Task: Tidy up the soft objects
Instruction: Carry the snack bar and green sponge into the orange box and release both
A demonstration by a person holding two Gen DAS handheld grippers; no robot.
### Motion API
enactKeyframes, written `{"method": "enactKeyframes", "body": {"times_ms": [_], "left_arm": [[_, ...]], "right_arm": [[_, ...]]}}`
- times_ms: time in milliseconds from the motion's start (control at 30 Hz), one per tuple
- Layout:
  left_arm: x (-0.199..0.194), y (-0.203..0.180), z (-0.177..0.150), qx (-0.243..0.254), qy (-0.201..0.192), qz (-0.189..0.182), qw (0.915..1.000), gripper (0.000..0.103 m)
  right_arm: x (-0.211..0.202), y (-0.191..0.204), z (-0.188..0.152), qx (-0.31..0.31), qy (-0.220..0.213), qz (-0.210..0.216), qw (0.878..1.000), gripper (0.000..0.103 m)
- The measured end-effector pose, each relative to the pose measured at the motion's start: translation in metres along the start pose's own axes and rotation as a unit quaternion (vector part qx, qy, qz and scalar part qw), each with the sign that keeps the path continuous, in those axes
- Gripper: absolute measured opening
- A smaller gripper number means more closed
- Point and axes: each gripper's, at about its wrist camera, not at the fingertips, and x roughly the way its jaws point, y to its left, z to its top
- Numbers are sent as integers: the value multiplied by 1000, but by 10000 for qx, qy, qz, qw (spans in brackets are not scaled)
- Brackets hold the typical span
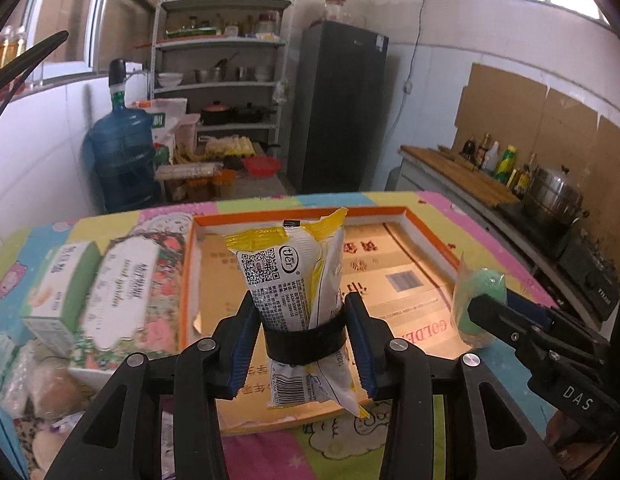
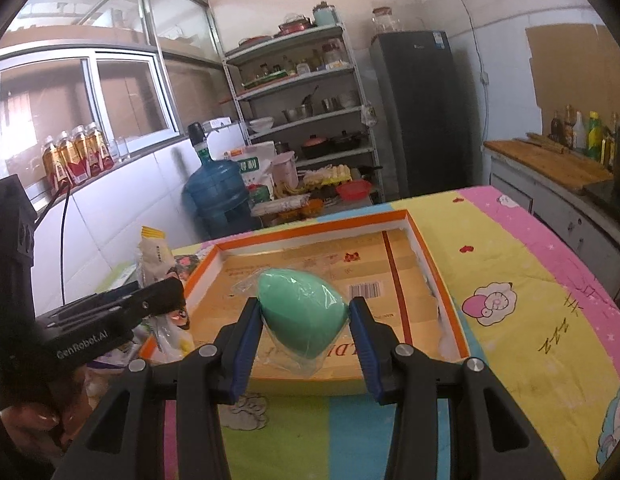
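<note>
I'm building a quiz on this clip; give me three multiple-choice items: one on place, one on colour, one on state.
1. Where is the tissue box?
A. left of the tray
B. inside the tray
C. on the stove

2. What colour is the tray rim?
A. orange
B. blue
C. black

3. What does the right gripper hold?
A. nothing
B. a wrapped green sponge
C. a bottle

Answers:
1 A, it sits on the cloth beside the rim.
2 A, orange edging surrounds it.
3 B, the jaws press its sides.
</note>
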Motion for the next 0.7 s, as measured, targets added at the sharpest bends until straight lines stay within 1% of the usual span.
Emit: {"method": "enactKeyframes", "body": {"times_ms": [167,433,600,700], "left_arm": [[24,-4,0,-41,203,62,9998,44],[51,-4,-3,-77,433,102,9990,44],[71,-1,-8,-194,764,50,9969,44],[76,-2,-9,-206,762,5,9969,45]], "right_arm": [[21,-10,1,-32,215,9,9998,45],[41,-19,0,-34,399,-20,9992,45],[49,-24,-1,22,469,4,9989,45],[51,-23,0,-13,465,-6,9989,46]]}}
